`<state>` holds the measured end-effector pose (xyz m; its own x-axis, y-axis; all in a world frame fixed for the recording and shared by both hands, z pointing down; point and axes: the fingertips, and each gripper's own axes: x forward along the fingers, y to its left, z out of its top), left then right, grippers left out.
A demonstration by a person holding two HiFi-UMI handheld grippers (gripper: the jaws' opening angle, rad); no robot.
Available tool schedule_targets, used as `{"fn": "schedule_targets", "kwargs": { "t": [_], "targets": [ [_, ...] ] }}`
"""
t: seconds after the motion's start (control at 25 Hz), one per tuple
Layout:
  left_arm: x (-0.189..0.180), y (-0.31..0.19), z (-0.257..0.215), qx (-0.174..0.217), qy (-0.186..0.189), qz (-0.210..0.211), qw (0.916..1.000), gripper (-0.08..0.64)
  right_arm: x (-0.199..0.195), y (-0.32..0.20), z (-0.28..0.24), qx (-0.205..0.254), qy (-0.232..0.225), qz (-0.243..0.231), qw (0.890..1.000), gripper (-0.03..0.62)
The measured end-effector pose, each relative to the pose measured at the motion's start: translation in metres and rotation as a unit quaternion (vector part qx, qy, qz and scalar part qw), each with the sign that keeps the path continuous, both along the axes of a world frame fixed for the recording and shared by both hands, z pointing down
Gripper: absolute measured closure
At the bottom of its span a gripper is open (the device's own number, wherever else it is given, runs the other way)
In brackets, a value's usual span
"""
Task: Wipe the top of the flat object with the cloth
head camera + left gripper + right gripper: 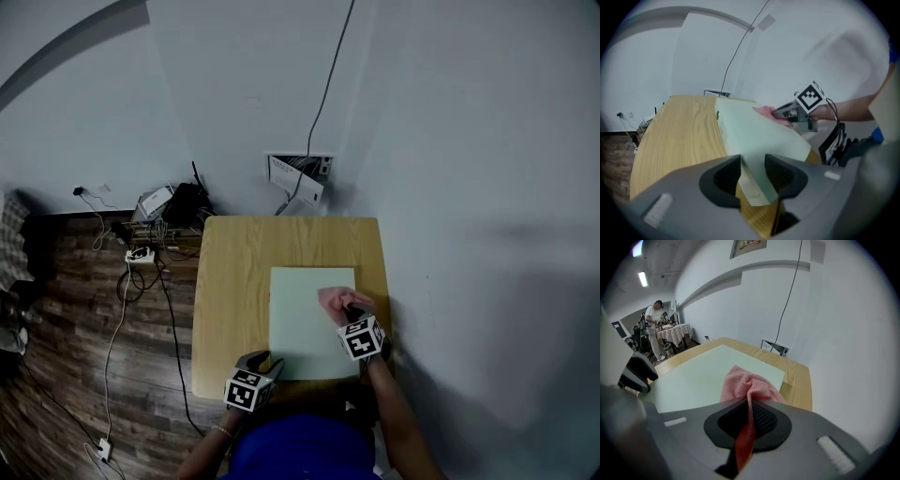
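Head view shows the right gripper (351,309) pinching the cloth (334,300) on the right of the board (298,328), left gripper (267,360) spread about its near-left corner; wiping looks barely begun.

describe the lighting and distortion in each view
Head view: dim overall, with a soft shadow right of the table. Left gripper view: strong fisheye curve, fingers soft up close. Right gripper view: brighter, cloth weave sharp.
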<state>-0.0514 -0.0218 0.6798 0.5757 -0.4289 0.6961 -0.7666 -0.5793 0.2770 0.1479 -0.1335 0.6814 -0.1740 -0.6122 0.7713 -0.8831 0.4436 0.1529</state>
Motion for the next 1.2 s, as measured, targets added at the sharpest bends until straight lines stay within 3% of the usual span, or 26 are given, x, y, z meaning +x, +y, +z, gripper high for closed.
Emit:
{"fn": "schedule_targets", "kwargs": {
  "t": [0.32, 0.48, 0.64, 0.76, 0.88, 1.04, 1.2],
  "targets": [
    [0.000, 0.000, 0.002, 0.003, -0.010, 0.000, 0.9999, 0.399, -0.001, 0.002, -0.007, 0.016, -0.012, 0.004, 1.000, 0.578],
    [0.001, 0.000, 0.004, 0.004, -0.013, -0.005, 0.9999, 0.399, -0.015, 0.013, -0.025, 0.040, -0.040, -0.035, 0.998, 0.578],
    [0.000, -0.001, 0.004, 0.003, -0.014, -0.006, 0.9999, 0.399, -0.047, 0.029, -0.059, 0.066, -0.131, -0.080, 0.986, 0.578],
    [0.000, -0.001, 0.004, 0.000, -0.018, -0.003, 0.9998, 0.397, -0.075, 0.039, -0.077, 0.072, -0.166, -0.124, 0.976, 0.578],
    [0.001, -0.001, 0.004, -0.001, -0.016, -0.004, 0.9999, 0.397, -0.101, 0.050, -0.086, 0.063, -0.173, -0.175, 0.967, 0.578],
    [0.001, -0.001, 0.005, -0.002, -0.016, -0.007, 0.9998, 0.397, -0.137, 0.068, -0.077, 0.033, -0.151, -0.258, 0.954, 0.578],
    [0.001, 0.000, 0.005, -0.002, -0.016, -0.008, 0.9998, 0.396, -0.164, 0.076, -0.062, 0.005, -0.142, -0.303, 0.943, 0.578]
  ]
}}
